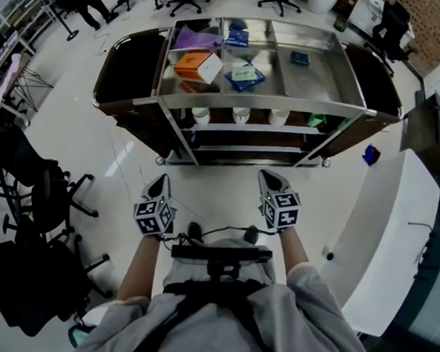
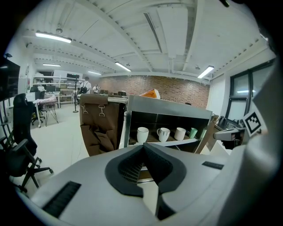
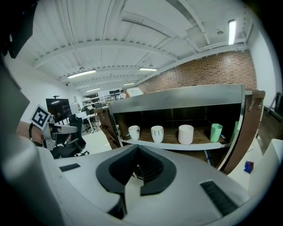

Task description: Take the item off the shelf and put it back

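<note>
My left gripper (image 1: 161, 183) and right gripper (image 1: 269, 180), both closed and empty, hang side by side well short of the cart (image 1: 261, 103), probably to face the cups (image 3: 157, 133) lined along the shelf's (image 3: 194, 146) front edge.

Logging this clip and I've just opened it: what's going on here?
A person stands facing a metal cart, a gripper in each hand. The left gripper and right gripper are both shut and empty, short of the cart. The cups on the shelf below its top and the boxes on top sit untouched.
</note>
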Demonstrator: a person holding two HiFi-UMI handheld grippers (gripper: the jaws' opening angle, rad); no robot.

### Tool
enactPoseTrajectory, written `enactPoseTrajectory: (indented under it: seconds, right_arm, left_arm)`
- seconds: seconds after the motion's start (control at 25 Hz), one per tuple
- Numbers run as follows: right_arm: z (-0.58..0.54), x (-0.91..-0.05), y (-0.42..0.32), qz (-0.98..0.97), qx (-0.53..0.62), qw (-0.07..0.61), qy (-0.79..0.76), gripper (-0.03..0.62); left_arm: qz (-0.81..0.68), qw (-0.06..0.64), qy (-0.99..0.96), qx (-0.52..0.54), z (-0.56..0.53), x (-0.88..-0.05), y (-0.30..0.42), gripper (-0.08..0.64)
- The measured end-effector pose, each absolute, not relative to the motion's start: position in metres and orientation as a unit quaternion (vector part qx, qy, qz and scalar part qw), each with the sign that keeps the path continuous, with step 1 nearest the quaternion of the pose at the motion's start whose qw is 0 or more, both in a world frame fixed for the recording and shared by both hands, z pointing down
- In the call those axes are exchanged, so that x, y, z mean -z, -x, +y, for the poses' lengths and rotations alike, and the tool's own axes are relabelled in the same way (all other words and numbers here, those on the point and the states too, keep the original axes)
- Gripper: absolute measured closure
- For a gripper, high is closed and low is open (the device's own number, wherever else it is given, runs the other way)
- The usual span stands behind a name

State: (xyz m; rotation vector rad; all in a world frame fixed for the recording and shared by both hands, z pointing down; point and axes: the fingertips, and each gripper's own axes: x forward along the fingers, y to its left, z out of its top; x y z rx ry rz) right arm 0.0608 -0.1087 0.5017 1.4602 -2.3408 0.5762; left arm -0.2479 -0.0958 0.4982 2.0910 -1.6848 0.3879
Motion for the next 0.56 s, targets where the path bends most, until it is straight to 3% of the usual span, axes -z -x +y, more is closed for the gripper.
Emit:
enactPoseTrajectory:
  seconds: [0.56]
  right_arm:
    - [-0.112,-0.505,-0.059,-0.821,-0.202,0.169,-0.507,0.584]
  left_arm:
    - [-0.603,0.223,-0.752,-0.141,-0.095,-0.508,0.245,0.554]
